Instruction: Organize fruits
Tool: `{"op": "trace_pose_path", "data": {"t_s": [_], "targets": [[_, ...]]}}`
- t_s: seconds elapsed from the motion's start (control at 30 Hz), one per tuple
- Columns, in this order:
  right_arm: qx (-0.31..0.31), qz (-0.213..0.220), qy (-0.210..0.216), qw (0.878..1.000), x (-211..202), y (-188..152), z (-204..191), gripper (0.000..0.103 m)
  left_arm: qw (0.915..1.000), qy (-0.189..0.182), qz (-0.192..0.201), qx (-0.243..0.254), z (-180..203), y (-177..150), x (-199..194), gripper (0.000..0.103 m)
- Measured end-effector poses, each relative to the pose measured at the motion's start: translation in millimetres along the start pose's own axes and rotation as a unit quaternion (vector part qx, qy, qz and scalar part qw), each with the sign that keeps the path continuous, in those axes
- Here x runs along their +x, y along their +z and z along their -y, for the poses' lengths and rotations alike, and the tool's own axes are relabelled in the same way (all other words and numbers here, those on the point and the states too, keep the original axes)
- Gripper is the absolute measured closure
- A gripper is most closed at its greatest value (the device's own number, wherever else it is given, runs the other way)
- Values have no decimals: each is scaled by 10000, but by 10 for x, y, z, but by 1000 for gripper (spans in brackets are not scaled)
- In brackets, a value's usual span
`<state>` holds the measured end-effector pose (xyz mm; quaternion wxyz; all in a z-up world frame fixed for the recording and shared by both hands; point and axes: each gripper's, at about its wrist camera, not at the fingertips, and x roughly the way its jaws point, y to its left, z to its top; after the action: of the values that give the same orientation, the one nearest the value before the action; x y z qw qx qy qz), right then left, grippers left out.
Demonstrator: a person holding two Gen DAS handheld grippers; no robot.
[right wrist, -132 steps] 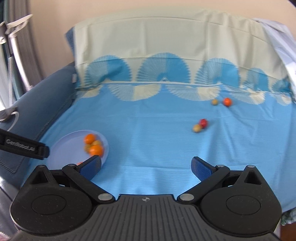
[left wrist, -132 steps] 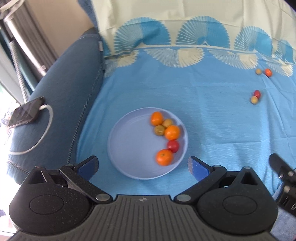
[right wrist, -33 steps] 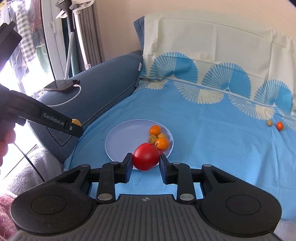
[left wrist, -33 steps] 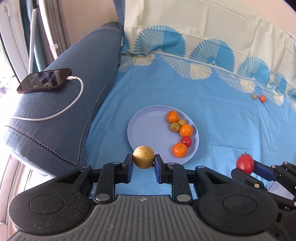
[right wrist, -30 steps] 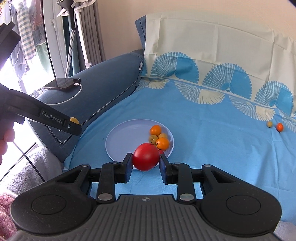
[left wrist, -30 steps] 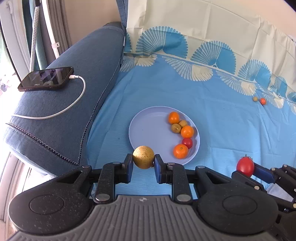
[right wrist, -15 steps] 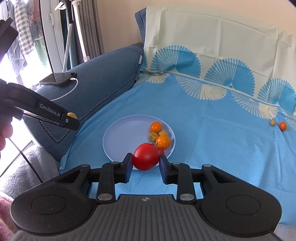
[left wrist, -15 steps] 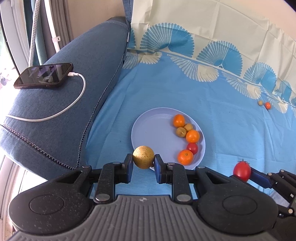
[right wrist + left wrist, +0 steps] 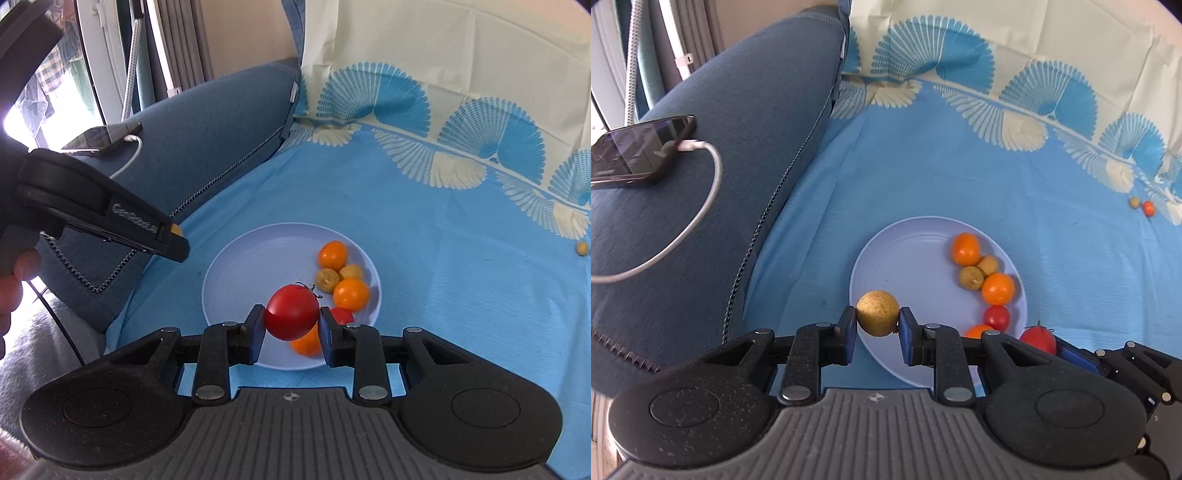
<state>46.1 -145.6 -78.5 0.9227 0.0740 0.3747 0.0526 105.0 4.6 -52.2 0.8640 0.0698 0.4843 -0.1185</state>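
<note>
Fruits: round, speckled yellow; glossy red tomato

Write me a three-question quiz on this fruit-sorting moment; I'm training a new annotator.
1. What does the left gripper hold?
2. True or false: the plate has no fruit on it.
3. How many small fruits lie loose by the cloth's fan border in the left wrist view? A one, B two, C four.

Key:
1. A round yellow-brown fruit.
2. False; several oranges and others sit there.
3. B, a yellowish one and an orange-red one.
</note>
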Motion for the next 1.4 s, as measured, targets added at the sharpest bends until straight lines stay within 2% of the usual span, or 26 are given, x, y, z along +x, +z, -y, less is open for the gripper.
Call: {"op": "trace_pose_path", "data": {"t_s": [0.63,0.7,0.73,0.77,0.8,0.83,0.9,0.97,1.07,1.23,1.33,1.4], "targets": [[-373,-568,50,9977,848,114,8,71,9977,345,-419,410,52,204,854,76],[-441,-591,50,9973,891,115,0,70,9975,304,-421,470,46,217,868,59],[-477,-572,49,9972,898,124,-9,70,9979,254,-352,486,41,221,838,31],[-517,-527,44,9973,892,130,-11,67,9984,241,-223,466,40,221,789,6],[-555,-470,15,9974,877,144,-15,55,9988,248,-38,432,36,218,718,0],[-569,-397,-18,9976,849,158,-13,48,9987,253,138,414,32,208,635,0],[-542,-299,-90,9980,762,186,0,20,9981,253,218,521,35,187,503,0],[-493,-297,-166,9982,636,192,18,12,9976,378,227,526,20,126,374,0],[-311,-395,-212,9985,389,130,30,4,9982,412,198,394,-39,-49,151,0],[-81,-484,-190,9986,-110,-123,-57,1,9988,477,59,118,-146,-363,-198,0],[-165,-371,-197,9990,-364,-238,-155,1,9981,563,202,137,-196,-479,-385,0],[-275,-138,-290,9991,-522,-261,-207,1,9972,669,339,46,-241,-536,-513,0]]}}
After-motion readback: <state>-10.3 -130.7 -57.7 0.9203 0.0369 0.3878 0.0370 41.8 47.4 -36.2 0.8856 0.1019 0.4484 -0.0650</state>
